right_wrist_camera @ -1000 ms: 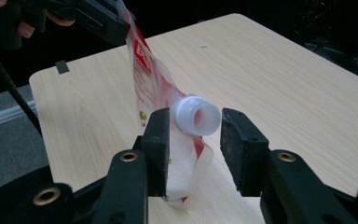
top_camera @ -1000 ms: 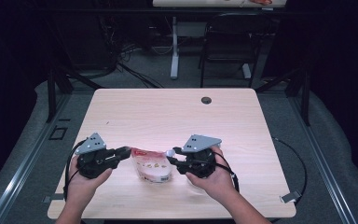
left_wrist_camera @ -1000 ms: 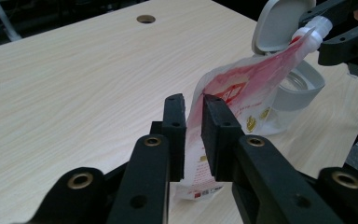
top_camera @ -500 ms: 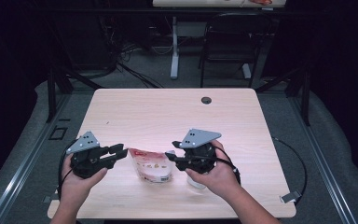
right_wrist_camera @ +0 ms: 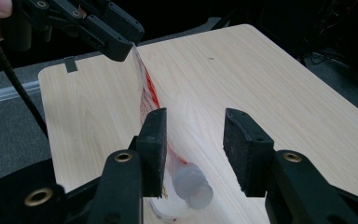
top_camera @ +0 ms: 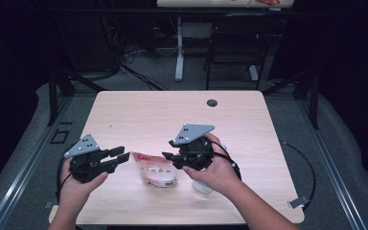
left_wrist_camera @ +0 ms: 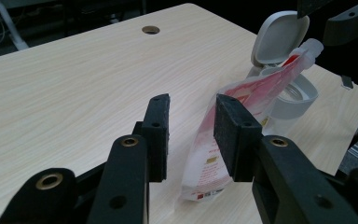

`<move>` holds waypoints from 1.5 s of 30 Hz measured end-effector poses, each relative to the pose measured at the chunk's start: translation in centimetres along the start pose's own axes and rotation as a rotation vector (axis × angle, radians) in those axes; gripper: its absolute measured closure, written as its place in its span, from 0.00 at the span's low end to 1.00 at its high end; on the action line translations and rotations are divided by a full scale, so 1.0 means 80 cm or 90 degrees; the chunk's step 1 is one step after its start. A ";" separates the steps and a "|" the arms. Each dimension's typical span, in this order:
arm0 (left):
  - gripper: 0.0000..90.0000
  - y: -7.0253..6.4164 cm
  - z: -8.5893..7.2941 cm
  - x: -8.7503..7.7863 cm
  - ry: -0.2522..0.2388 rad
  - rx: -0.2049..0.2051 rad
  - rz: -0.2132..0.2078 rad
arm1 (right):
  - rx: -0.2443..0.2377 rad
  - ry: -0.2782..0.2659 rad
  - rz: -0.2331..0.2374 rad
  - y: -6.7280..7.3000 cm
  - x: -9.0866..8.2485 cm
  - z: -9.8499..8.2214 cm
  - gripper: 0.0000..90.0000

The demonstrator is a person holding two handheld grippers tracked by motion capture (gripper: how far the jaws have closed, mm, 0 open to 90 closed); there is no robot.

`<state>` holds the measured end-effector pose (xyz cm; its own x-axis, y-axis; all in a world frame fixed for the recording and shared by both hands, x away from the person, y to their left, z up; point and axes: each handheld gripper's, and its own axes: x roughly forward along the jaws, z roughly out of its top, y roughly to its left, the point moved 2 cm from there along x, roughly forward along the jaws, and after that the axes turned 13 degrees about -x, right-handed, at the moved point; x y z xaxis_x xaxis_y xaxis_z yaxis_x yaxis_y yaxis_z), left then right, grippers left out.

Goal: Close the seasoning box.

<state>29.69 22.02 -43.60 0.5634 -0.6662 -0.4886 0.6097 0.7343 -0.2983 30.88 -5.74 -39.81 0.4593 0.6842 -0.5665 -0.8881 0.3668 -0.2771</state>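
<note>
1. My left gripper (top_camera: 117, 157) has just been spreading its jaws; the red-and-white refill pouch (top_camera: 154, 168) sits beyond them, unpinched.
2. My right gripper (top_camera: 168, 155) jaws gape beside the spout.
3. Pouch leans on the open container (left_wrist_camera: 284, 70) on the bench (top_camera: 172, 115); unsupported, it could flop and spill.

Probably a lab or office: a bare wooden desk (top_camera: 249, 124), tangled floor cables (top_camera: 134, 72), and a dim chair (top_camera: 232, 52).

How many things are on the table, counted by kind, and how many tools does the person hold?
Refill pouches, red and white, with a spout: 1
Clear containers with an open flip lid: 1
Hand-held tools: 2, left tool and right tool
Total: 4
</note>
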 end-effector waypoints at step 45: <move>0.74 0.012 0.000 -0.007 0.020 -0.009 0.028 | -0.061 0.034 0.071 0.012 0.061 0.050 0.74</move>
<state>29.93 23.08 -43.62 0.5715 -0.6288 -0.5272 0.5763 0.7650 -0.2876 32.37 0.44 -39.74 0.3578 0.6823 -0.6376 -0.9326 0.2267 -0.2807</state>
